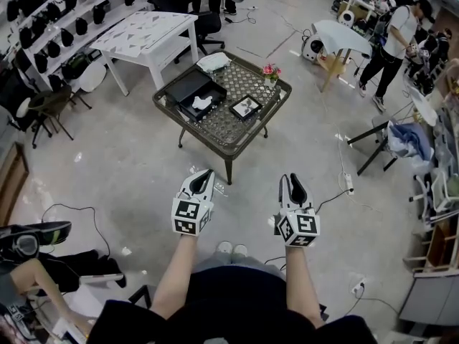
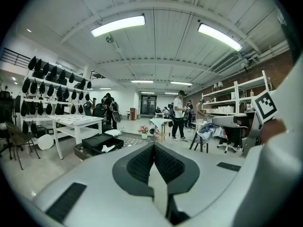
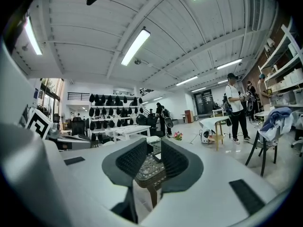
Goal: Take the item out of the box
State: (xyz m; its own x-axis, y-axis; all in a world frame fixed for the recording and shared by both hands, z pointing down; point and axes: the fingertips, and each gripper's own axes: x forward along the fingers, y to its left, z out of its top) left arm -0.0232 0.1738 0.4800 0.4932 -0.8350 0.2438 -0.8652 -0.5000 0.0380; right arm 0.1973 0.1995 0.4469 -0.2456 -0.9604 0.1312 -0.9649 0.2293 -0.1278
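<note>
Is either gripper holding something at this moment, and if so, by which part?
Nothing is held. The left gripper has its jaws together, nothing between them; the right gripper has them apart and empty. The box sits on the table ahead.

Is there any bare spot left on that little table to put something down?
Yes: the near corner of the table, in front of the black box and framed picture, and a strip between the flowers and the white bundle. The box's side is crowded.
</note>
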